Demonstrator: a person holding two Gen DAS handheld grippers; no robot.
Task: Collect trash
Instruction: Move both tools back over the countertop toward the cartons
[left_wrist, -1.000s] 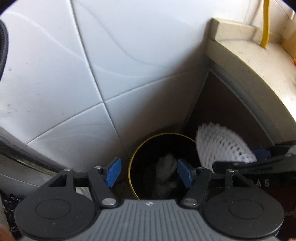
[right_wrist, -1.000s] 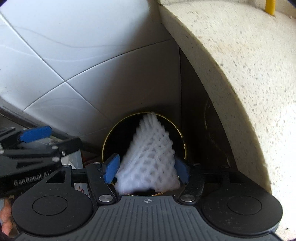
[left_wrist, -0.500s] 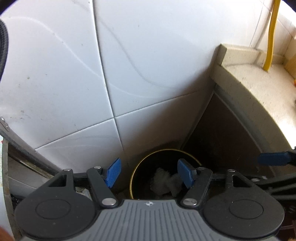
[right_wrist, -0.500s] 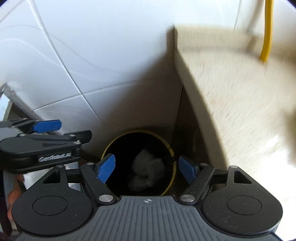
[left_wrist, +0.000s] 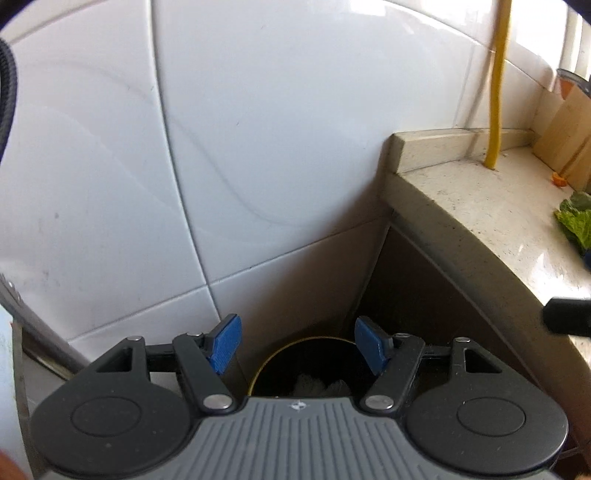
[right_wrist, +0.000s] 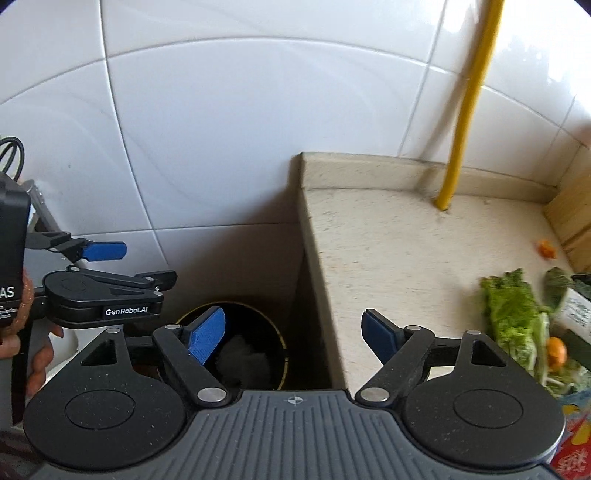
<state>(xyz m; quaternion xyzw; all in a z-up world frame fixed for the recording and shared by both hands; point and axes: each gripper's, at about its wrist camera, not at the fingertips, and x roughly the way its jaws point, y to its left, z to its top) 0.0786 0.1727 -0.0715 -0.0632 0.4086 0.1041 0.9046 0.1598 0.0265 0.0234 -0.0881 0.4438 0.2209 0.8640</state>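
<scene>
Left wrist view: my left gripper hangs spread and empty above the bin, wedged between tiled wall and counter, white trash inside. Right wrist view: my right gripper gapes empty at the counter edge; leafy scraps lie rightward, reachable over open counter.

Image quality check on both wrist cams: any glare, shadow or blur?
Left wrist: glare on the countertop at right, bin in deep shadow, strong fisheye bending of the tile lines. Right wrist: lettuce at the edge is smeared, bin interior dark, wall tiles evenly lit.
</scene>
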